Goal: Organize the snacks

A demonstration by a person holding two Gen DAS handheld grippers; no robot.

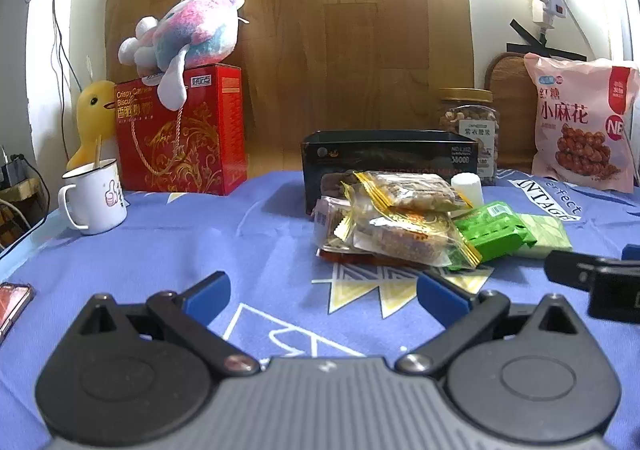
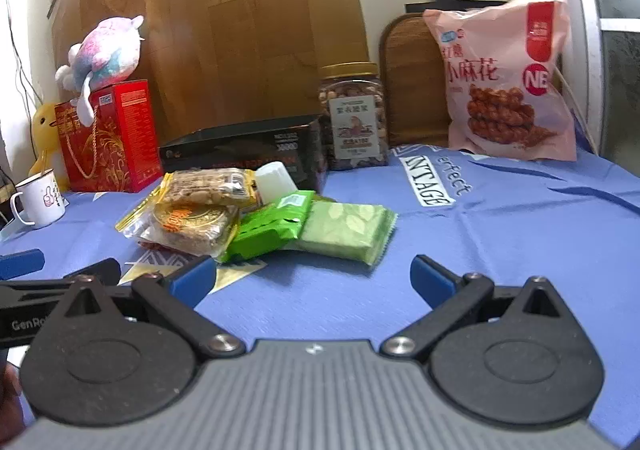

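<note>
Clearly legible: "Crispy" on the red box (image 1: 180,129), "NTAGE" on the cloth (image 2: 520,230).
Snack pile (image 1: 400,226) before the black box (image 1: 388,153); left gripper (image 1: 324,294) and right gripper (image 2: 312,274) fingers apart, empty.

Two grippers: left gripper (image 1: 323,292), right gripper (image 2: 313,277), each with two blue fingertips spread apart. One black box (image 1: 390,159) at 12 o'clock of the snack pile. In the pile: two green packets (image 2: 276,228) (image 2: 346,232), two clear gold-edged packets (image 2: 208,185) (image 2: 192,226), one small white cup (image 2: 274,177); more wrappers beneath, number unclear. One nut jar (image 2: 354,117). One pink bag (image 2: 506,81) at 1 o'clock. One red box (image 1: 180,129). Two plush toys (image 1: 188,33) (image 1: 94,117). One mug (image 1: 94,197) at 10 o'clock.
</note>
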